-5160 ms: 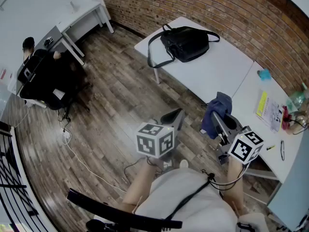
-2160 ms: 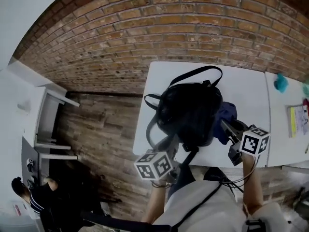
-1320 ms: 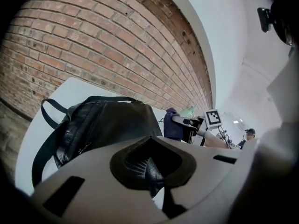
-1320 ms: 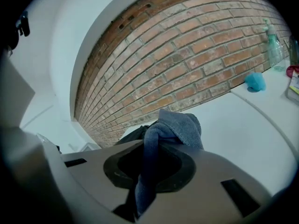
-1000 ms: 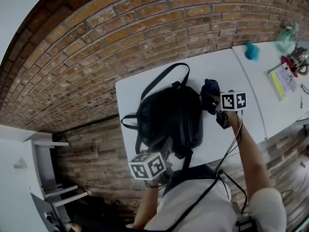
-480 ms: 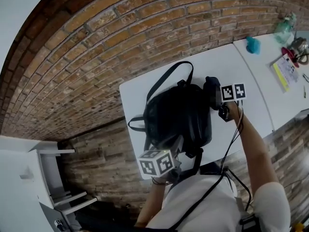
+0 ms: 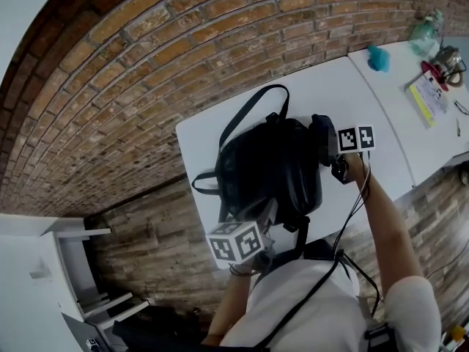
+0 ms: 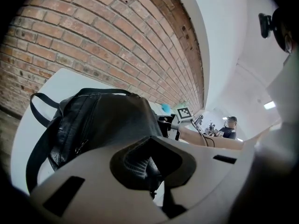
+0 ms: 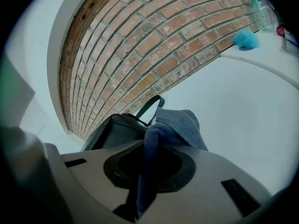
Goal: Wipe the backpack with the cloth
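Slouchy black backpack (image 7: pixel 267 171) on the counter (image 7: pixel 381 116); left gripper (image 7: pixel 265 215) fingers pinch its edge, right gripper (image 7: pixel 327 147) fingers clamp blue cloth (image 9: pixel 180 125) alongside.

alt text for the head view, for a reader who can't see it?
Seen from above, a black backpack lies on a white table beside a brick wall. The right gripper holds a blue cloth at the backpack's right edge, and the left gripper grips the backpack's near end.

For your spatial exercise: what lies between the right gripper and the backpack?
The blue cloth, held by the right gripper, beside the backpack; head view shows it.
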Motion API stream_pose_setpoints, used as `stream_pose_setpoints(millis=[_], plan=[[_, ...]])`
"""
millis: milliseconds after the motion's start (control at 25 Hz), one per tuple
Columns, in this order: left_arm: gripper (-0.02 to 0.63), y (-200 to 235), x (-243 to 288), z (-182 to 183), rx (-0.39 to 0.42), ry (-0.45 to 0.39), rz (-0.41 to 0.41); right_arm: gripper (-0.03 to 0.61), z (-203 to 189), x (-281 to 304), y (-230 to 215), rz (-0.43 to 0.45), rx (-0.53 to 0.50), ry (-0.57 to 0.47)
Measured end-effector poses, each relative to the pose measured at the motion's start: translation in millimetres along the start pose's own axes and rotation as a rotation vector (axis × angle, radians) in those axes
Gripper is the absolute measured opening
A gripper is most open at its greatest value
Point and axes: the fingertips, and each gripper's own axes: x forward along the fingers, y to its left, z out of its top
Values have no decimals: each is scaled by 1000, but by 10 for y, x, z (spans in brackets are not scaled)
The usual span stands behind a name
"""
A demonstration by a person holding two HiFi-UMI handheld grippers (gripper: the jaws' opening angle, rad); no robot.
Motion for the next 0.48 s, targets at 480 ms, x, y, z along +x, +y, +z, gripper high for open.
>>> stream_pose_setpoints(millis=[480], plan=[[2,-14,-41,-31,22,8,-23,46,-250,-212,89,14,39,-9]])
